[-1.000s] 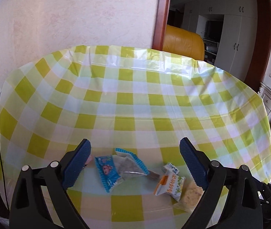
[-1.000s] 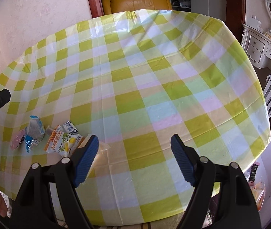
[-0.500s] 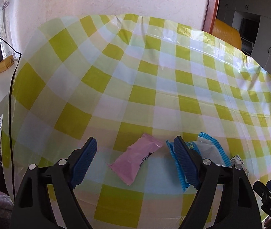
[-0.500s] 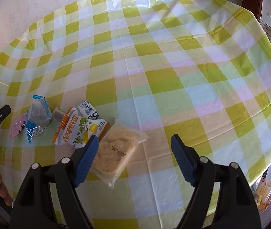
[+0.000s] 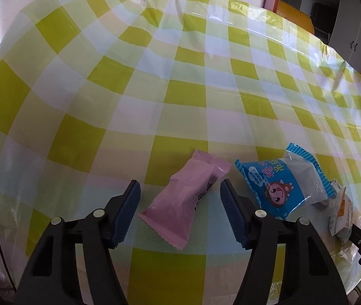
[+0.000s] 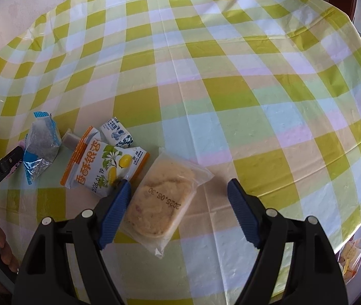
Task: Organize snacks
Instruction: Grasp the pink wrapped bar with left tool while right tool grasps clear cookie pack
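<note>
On the checked bench [image 5: 180, 96], in the left wrist view, the left gripper [image 5: 178, 198] has just been closing its jaws around the pink packet [image 5: 180, 198], not yet touching. In the right wrist view, the right gripper [image 6: 179, 198] stands wide over the clear-wrapped cake [image 6: 162, 200].

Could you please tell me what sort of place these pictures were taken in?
Most likely a home dining area. A table under a yellow-green checked plastic tablecloth carries wrapped snacks such as a pink packet, and behind it stand a yellow leather chair and white cabinet doors.
</note>
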Motion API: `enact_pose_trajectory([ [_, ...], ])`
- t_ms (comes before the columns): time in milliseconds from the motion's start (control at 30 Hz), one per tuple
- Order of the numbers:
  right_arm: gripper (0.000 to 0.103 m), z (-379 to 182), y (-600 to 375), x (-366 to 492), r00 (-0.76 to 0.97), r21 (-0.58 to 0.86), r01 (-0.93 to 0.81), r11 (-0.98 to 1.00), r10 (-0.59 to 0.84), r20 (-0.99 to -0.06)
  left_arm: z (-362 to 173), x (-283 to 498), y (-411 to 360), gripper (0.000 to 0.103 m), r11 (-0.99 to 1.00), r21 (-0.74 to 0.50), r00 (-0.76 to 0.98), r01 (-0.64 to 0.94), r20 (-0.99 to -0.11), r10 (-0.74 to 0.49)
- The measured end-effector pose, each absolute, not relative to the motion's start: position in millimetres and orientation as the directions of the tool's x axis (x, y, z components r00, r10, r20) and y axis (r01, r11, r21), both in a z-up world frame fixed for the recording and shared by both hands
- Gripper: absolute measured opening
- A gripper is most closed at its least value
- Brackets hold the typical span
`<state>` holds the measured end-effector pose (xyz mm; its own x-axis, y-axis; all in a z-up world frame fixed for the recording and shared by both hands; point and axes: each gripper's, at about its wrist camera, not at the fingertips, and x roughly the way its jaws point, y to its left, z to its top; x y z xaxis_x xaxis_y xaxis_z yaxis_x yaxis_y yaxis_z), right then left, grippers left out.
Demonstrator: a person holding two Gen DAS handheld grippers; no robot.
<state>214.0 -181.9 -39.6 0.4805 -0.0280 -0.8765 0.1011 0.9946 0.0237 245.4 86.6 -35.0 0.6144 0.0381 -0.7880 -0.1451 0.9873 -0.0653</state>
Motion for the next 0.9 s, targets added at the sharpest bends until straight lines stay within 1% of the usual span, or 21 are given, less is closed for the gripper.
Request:
enact_pose_trajectory([
  [67,0.078,-40.6,-183.2,214.0,0.474,0.014,0.106,0.994,-0.039,-0.88,-37.1,246.1,82.7,0.054,0.991,-0.034,0.609,-0.131,-0.791,0.053],
  [167,0.078,-42.1,-185.5,213.9,0.467,0.0,0.113,0.994,-0.054,-0.883,-36.9,245.3,78.2,0.049,0.994,-0.02,0.607,-0.108,-0.793,0.05],
  [200,0.077,-42.2,-185.6,213.5,0.467,-0.004,0.113,0.994,-0.057,-0.882,-36.9,245.0,77.1,0.047,0.994,-0.015,0.606,-0.104,-0.794,0.051],
  [233,0.072,-41.9,-185.3,213.0,0.468,-0.014,0.113,0.994,-0.065,-0.882,-37.0,245.2,76.0,0.045,0.995,-0.008,0.605,-0.099,-0.794,0.054],
  [300,0.068,-41.8,-185.9,212.3,0.469,-0.022,0.113,0.993,-0.073,-0.88,-36.8,245.4,74.5,0.045,0.996,-0.008,0.607,-0.09,-0.793,0.049],
  [367,0.067,-41.8,-185.6,212.1,0.47,-0.023,0.111,0.994,-0.073,-0.88,-36.0,246.6,72.6,0.049,0.996,0.012,0.612,-0.091,-0.788,0.066],
  [500,0.053,-39.6,-183.0,211.0,0.478,-0.024,0.092,0.995,-0.066,-0.876,-34.7,251.1,69.3,0.05,0.997,0.04,0.622,-0.072,-0.779,0.076],
  [600,0.046,-38.5,-182.7,209.9,0.481,-0.023,0.088,0.996,-0.062,-0.874,-36.5,254.9,71.0,0.049,0.998,0.028,0.619,-0.053,-0.783,0.055],
  [667,0.045,-38.6,-182.5,209.9,0.481,-0.02,0.087,0.996,-0.06,-0.875,-36.1,255.6,72.7,0.04,0.999,-0.001,0.617,-0.037,-0.787,0.022],
  [700,0.044,-38.7,-182.4,209.8,0.481,-0.02,0.086,0.996,-0.059,-0.875,-35.7,255.5,72.2,0.036,0.999,0.003,0.616,-0.037,-0.787,0.025],
  [733,0.042,-38.4,-182.3,209.4,0.482,-0.019,0.083,0.996,-0.057,-0.875,-35.7,255.0,70.9,0.035,0.999,0.008,0.616,-0.033,-0.787,0.027],
  [767,0.041,-38.2,-182.1,208.8,0.482,-0.018,0.081,0.997,-0.055,-0.875,-35.5,254.4,69.9,0.031,1.0,0.01,0.616,-0.029,-0.787,0.025],
  [900,0.037,-37.3,-184.1,206.3,0.483,-0.012,0.081,0.997,-0.05,-0.874,-34.1,251.1,67.9,0.03,0.999,0.011,0.613,-0.03,-0.79,0.027],
])
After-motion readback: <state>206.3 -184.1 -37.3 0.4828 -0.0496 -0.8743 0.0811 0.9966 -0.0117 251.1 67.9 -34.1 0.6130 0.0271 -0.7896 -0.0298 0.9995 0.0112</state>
